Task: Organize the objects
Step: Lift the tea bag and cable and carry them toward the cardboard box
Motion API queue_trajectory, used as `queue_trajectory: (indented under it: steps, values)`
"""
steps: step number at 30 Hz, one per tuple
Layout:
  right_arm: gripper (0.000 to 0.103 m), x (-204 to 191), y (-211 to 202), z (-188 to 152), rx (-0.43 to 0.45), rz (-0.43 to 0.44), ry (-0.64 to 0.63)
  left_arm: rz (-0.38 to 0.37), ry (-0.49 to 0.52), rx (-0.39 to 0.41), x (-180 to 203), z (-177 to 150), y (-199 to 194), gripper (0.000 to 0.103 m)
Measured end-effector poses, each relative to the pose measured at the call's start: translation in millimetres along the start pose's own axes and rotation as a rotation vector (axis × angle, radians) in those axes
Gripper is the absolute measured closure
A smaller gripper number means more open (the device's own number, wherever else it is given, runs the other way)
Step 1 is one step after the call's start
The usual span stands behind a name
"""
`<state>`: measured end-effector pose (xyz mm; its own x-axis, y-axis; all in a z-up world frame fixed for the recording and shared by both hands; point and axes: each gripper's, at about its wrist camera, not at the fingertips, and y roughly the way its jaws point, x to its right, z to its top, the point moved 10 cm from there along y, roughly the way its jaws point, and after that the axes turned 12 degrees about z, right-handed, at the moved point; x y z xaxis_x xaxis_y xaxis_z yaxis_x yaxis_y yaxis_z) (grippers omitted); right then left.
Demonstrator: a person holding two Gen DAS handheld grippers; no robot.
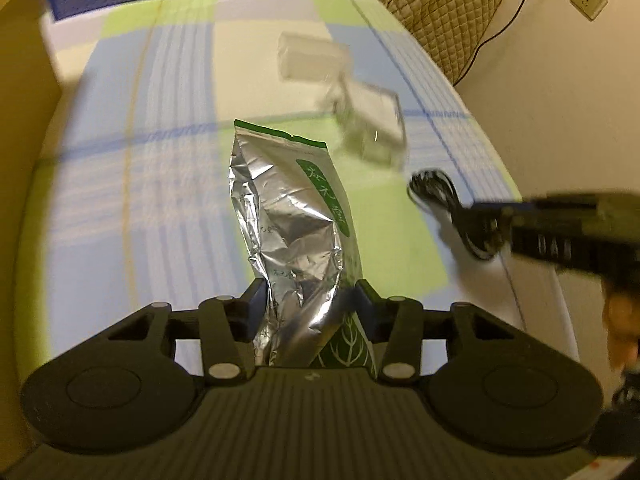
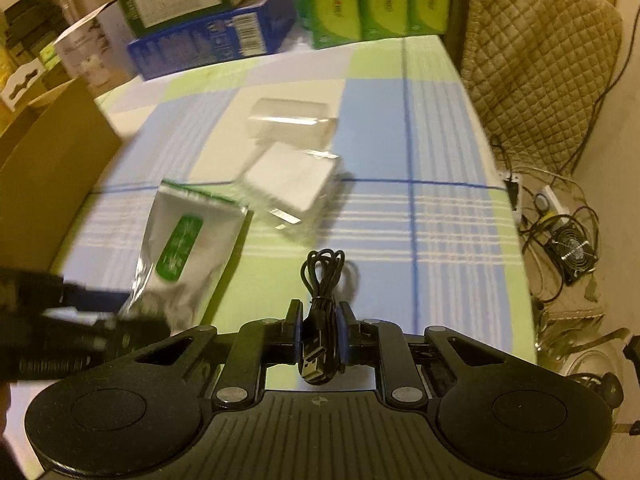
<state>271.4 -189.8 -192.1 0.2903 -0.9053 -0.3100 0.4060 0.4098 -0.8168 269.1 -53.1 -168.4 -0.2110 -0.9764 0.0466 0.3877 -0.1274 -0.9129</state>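
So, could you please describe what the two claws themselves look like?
Both are matte black: the left claw and right claw have ribbed bodies, round discs at each side, silver pivot pins, and blue-faced fingers.

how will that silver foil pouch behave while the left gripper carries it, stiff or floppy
Probably semi-floppy: the foil pouch is creased and dented where the left gripper pinches it. It juts out past the fingers without drooping, so it seems fairly light. The glossy foil may slip.

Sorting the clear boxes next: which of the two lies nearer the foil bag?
The tilted clear box beside the foil bag; the other clear box sits farther back.
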Motion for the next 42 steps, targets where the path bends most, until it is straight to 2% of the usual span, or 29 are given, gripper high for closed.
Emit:
queue_trajectory:
  steps: [3,5,9,12,16,22,24,26,28,33,42]
  values:
    - [0.089,-21,2,-14,-0.038,0.033,-0.011,0.004,-0.015,-0.012,-9,-32,-16,0.060]
    - [0.089,-35,5,-26,-0.070,0.049,-0.026,0.019,-0.034,-0.012,-17,-47,-24,0.055]
    - [0.089,-45,9,-45,-0.074,0.063,-0.011,0.048,-0.048,0.004,-27,-64,-36,0.044]
    - [0.085,-44,10,-53,-0.048,0.056,-0.011,0.044,-0.059,0.020,-32,-63,-42,0.038]
    - [0.070,-40,9,-51,0.010,0.042,-0.013,0.054,-0.053,0.045,-36,-55,-45,0.035]
    - [0.069,-43,16,-41,0.040,0.038,-0.045,0.044,-0.050,0.052,-34,-47,-39,0.033]
    - [0.069,-44,22,-43,0.025,0.025,-0.064,0.042,-0.048,0.049,-34,-47,-35,0.033]
    - [0.076,-46,24,-44,0.032,0.010,-0.082,0.039,-0.052,0.048,-34,-46,-31,0.033]
    - [0.089,-46,25,-44,0.037,-0.009,-0.103,0.037,-0.052,0.047,-34,-44,-29,0.032]
    - [0.092,-46,25,-46,0.027,-0.018,-0.106,0.029,-0.036,0.038,-30,-38,-22,0.032]
    - [0.093,-54,10,-54,0.071,0.025,-0.025,0.053,0.018,-0.010,-24,-38,-8,0.030]
